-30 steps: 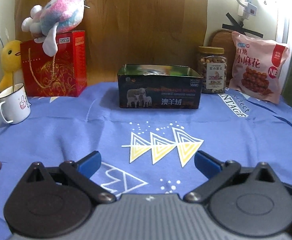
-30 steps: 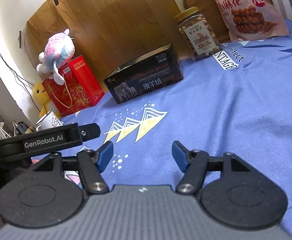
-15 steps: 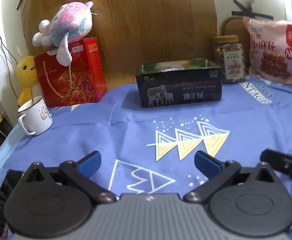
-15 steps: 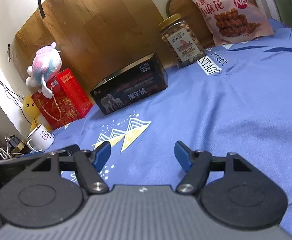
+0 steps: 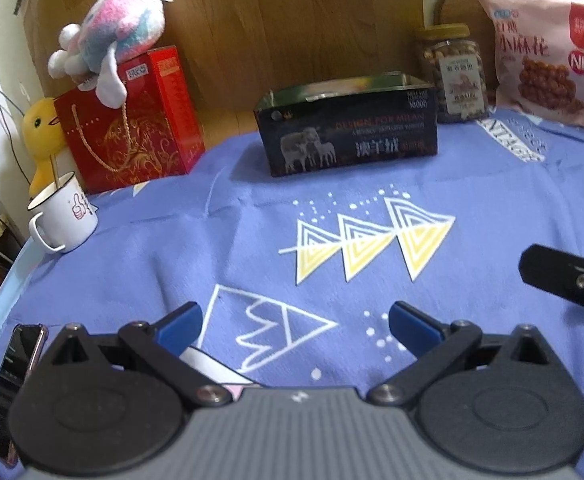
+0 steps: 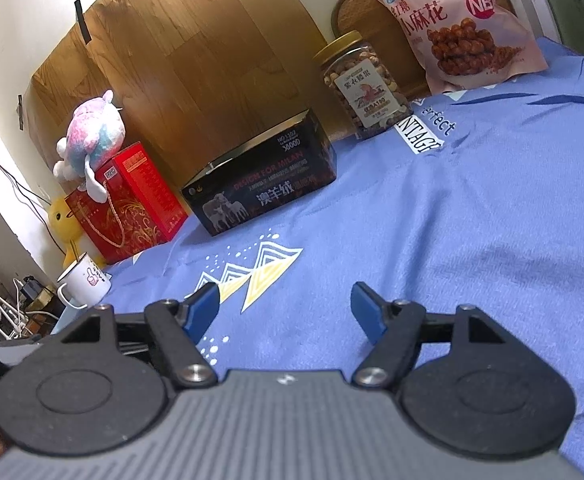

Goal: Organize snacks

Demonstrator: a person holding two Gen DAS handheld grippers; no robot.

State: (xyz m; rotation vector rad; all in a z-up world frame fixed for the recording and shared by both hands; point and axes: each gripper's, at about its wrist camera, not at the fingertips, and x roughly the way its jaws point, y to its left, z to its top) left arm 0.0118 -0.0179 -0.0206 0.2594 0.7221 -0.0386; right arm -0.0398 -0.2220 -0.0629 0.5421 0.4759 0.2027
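Note:
A pink snack bag [image 5: 543, 60] [image 6: 459, 20] leans against the back wall at the far right. Beside it stands a clear jar of nuts [image 5: 453, 76] [image 6: 361, 84] with a yellow lid. A dark open box [image 5: 347, 128] [image 6: 264, 184] with sheep printed on it sits mid-table at the back. My left gripper [image 5: 293, 326] is open over the blue cloth, far short of the box. My right gripper [image 6: 286, 310] is open too, nothing between its fingers, also well short of the snacks.
A red gift box [image 5: 132, 124] with a plush toy [image 5: 112, 44] on top stands back left, next to a yellow duck [image 5: 42, 132] and a white mug [image 5: 62, 216]. A phone [image 5: 10, 384] lies at the left table edge. Part of the right gripper's body [image 5: 567, 280] shows at right.
The left view has rolled and swung, so the box and snacks now sit higher and further right. The right gripper's jaws have widened slightly and its body has entered the left view.

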